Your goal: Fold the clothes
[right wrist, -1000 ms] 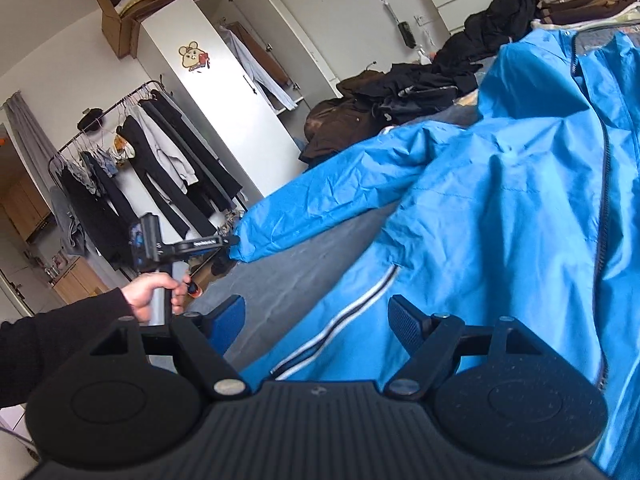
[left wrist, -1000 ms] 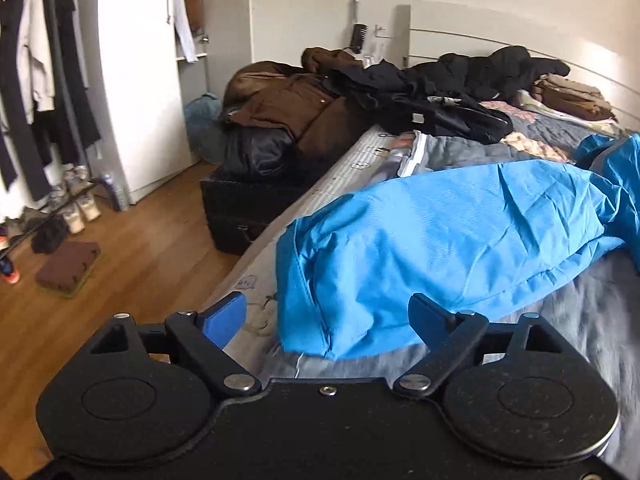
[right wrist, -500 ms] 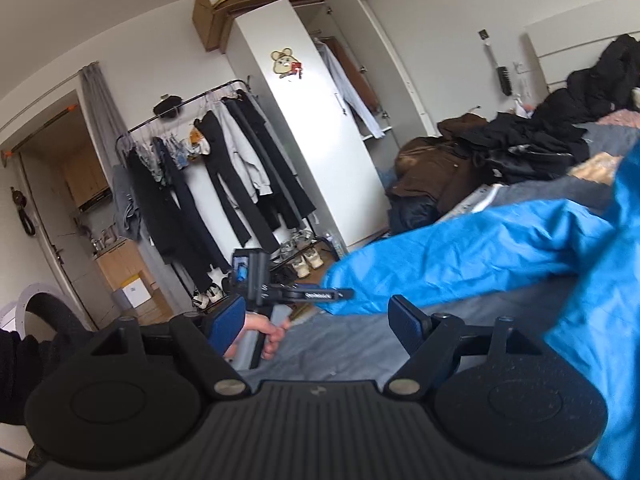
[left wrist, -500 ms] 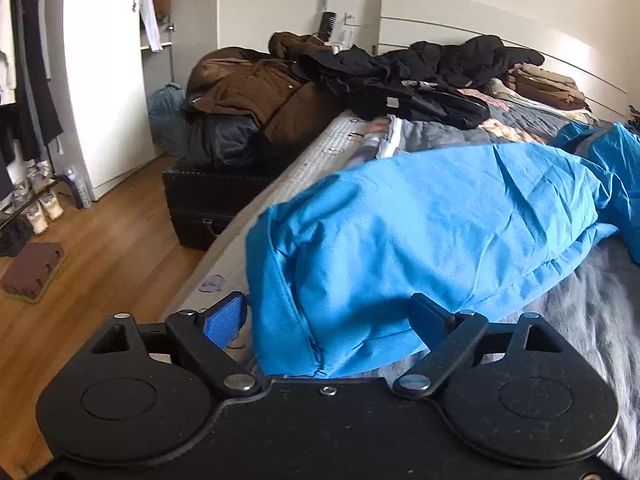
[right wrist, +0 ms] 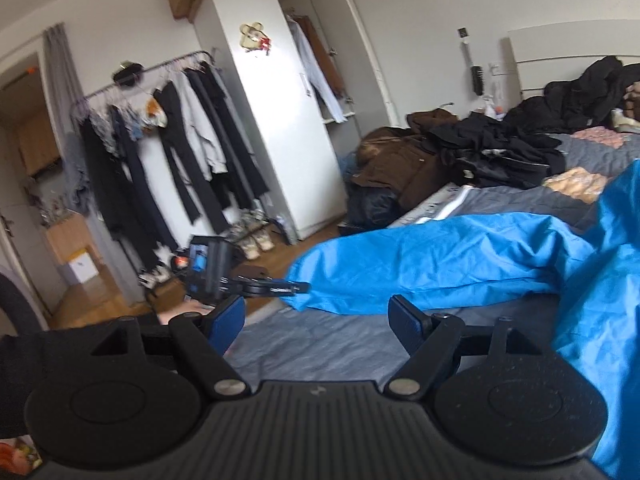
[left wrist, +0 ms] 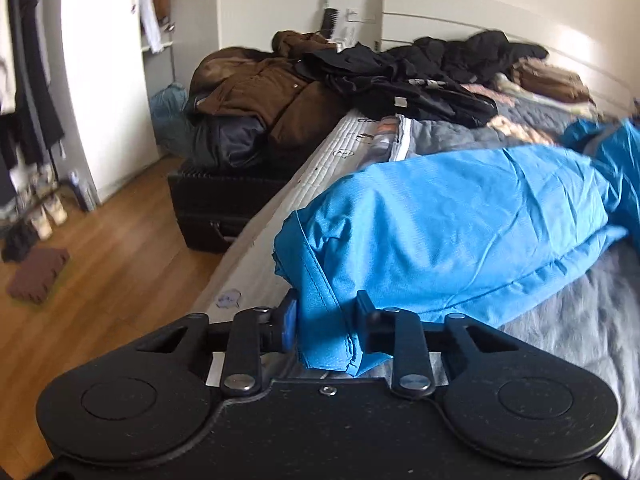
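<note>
Since the earlier frame, the left gripper (left wrist: 326, 322) is being closed on the crinkled blue jacket sleeve cuff (left wrist: 320, 304), while the right gripper (right wrist: 316, 320) is held spread and empty.

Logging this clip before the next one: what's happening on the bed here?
A person is folding a blue jacket spread on a bed. The left hand-held gripper is closing on the cuff end of the jacket's sleeve, which lies between its fingers near the mattress edge. The right hand-held gripper hangs open above the grey cover, holding nothing. Other clothes are piled further back.

Blue jacket (right wrist: 600, 320) body runs past the right edge.
</note>
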The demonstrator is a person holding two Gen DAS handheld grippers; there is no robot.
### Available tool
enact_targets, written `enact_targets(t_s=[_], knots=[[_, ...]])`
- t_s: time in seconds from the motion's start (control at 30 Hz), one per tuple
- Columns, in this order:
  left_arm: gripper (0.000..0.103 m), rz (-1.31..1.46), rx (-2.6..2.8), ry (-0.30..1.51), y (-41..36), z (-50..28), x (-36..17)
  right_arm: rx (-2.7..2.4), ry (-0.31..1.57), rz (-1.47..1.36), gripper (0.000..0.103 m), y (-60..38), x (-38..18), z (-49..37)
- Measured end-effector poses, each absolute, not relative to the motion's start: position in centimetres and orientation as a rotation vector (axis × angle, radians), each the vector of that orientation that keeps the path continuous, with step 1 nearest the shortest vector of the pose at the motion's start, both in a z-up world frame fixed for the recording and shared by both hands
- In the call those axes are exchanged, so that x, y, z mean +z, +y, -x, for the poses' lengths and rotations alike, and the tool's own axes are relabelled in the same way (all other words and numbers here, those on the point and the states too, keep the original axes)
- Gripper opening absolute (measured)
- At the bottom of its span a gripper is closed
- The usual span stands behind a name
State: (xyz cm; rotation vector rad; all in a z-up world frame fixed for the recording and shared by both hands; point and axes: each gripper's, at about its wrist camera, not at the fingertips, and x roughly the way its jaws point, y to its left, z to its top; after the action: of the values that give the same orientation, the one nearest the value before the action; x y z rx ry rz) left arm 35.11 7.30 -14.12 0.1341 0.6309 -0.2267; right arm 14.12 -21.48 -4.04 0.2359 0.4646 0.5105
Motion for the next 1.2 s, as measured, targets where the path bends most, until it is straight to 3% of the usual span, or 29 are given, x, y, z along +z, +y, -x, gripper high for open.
enact_targets(t_s=[0.33,0.5,0.7,0.77,0.93,1.2], knots=[[0.022,-0.480,-0.139,0.412,7.7,-34.2,-7.8,0.478,0.488,-0.224,0.078,-20.6,-4.0,-14.3],[0.024,-0.644,-0.077,0.435,8.0,-34.7,-9.8,0.484,0.494,-0.236,0.078,-20.6,-4.1,-14.6],[0.045,-0.663,-0.068,0.600,8.3,-33.9,-15.2,0.474,0.518,-0.248,0.078,-21.0,-4.5,-14.9],[0.059,-0.595,-0.069,0.592,9.2,-33.0,-14.1,0.473,0.519,-0.254,0.078,-21.5,-4.6,-14.8],[0.074,-0.350,-0.120,0.511,9.8,-31.4,-8.2,0.440,0.518,-0.281,0.078,-23.5,-5.1,-14.6],[0.081,-0.301,-0.449,0.391,-6.8,-30.3,-3.2,0.306,0.498,-0.306,0.078,-29.4,-5.0,-14.0]])
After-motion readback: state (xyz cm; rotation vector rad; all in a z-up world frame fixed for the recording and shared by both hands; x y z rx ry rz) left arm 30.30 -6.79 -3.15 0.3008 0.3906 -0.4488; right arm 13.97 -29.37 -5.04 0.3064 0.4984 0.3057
